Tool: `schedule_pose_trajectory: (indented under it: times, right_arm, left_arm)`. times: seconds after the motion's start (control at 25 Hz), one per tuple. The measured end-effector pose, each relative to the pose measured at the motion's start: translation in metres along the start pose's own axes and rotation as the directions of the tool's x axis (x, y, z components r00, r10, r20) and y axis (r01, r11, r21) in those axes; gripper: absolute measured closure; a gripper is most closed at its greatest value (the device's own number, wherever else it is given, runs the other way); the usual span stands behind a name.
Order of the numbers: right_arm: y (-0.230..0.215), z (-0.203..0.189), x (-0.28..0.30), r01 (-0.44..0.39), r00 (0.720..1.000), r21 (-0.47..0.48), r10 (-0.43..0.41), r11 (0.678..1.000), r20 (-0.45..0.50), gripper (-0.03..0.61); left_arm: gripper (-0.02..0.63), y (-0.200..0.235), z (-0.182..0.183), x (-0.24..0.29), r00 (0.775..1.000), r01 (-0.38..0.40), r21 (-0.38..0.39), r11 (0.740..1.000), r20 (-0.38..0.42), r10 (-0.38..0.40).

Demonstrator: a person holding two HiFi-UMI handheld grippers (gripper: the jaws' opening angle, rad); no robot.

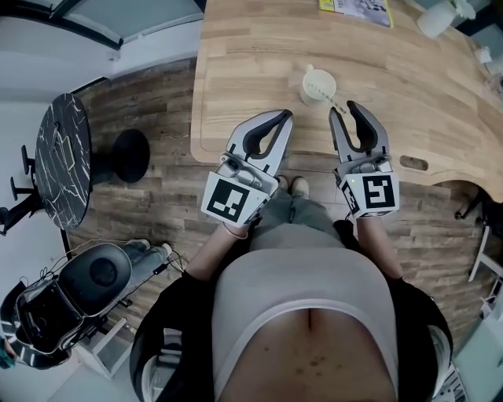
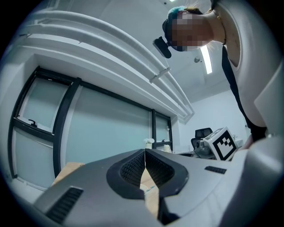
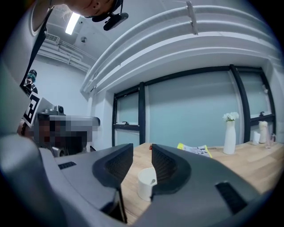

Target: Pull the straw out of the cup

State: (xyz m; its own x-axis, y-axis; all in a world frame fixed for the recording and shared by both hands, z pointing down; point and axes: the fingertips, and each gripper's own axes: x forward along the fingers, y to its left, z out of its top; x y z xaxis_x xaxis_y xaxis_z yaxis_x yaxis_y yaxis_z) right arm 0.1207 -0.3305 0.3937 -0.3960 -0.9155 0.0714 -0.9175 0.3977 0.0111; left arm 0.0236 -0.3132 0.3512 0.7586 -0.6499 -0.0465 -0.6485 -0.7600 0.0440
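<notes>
A white cup (image 1: 317,85) stands on the wooden table (image 1: 259,47), a little in from its near edge. A pale straw (image 1: 336,101) leans out of the cup toward me and to the right. My right gripper (image 1: 345,108) is open by a narrow gap, its tips just short of the cup and close to the straw's outer end. In the right gripper view the cup (image 3: 145,184) shows between the jaws of the right gripper (image 3: 142,155), with nothing held. My left gripper (image 1: 287,116) hangs over the table edge left of the cup, shut and empty, as the left gripper (image 2: 145,151) shows in its own view.
A yellow booklet (image 1: 357,6) and a white vase with flowers (image 3: 229,133) sit at the far side of the table. A round black marble table (image 1: 63,157) and a black stool (image 1: 130,155) stand on the floor at the left.
</notes>
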Motion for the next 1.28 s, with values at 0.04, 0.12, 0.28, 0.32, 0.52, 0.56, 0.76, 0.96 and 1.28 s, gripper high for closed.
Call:
schedule_pose_trajectory:
  times: [0.04,0.12,0.28,0.32,0.52,0.56,0.76,0.96,1.28]
  right_arm:
    - [0.0,-0.002,0.002,-0.003,1.0,0.006,0.003,1.0,0.0,0.448]
    - [-0.001,-0.004,0.005,-0.009,1.0,0.015,0.009,1.0,-0.001,0.448]
    - [-0.002,-0.014,0.012,-0.016,1.0,0.009,0.016,1.0,-0.018,0.448]
    - [-0.003,-0.016,0.014,-0.016,1.0,0.008,0.016,1.0,-0.022,0.447]
    - [-0.007,-0.026,0.022,-0.019,0.999,0.005,0.019,1.0,-0.039,0.448]
    - [-0.007,-0.028,0.024,-0.02,0.999,0.003,0.02,1.0,-0.044,0.448]
    - [-0.008,-0.041,0.03,-0.025,0.998,0.003,0.025,1.0,-0.063,0.448]
    - [-0.01,-0.052,0.031,-0.022,0.996,0.003,0.023,1.0,-0.082,0.448]
    - [-0.01,-0.071,0.041,-0.018,0.993,-0.007,0.017,1.0,-0.12,0.448]
  left_arm:
    - [0.607,0.0,-0.001,0.0,1.0,-0.001,0.0,1.0,-0.002,0.001]
    - [0.607,0.001,-0.002,-0.001,1.0,-0.003,0.0,1.0,-0.004,0.003]
    - [0.607,0.002,-0.005,-0.003,1.0,-0.012,-0.005,1.0,-0.014,0.012]
    - [0.607,0.003,-0.006,-0.004,1.0,-0.016,-0.005,1.0,-0.017,0.016]
    - [0.607,0.008,-0.009,-0.01,0.999,-0.038,-0.003,0.999,-0.03,0.038]
    - [0.607,0.009,-0.01,-0.01,0.999,-0.04,-0.002,0.999,-0.033,0.04]
    - [0.607,0.011,-0.013,-0.014,0.998,-0.049,0.006,0.999,-0.042,0.05]
    - [0.607,0.006,-0.014,-0.018,0.998,-0.051,0.001,0.999,-0.045,0.051]
    - [0.607,0.009,-0.015,-0.03,0.995,-0.072,0.009,0.997,-0.069,0.072]
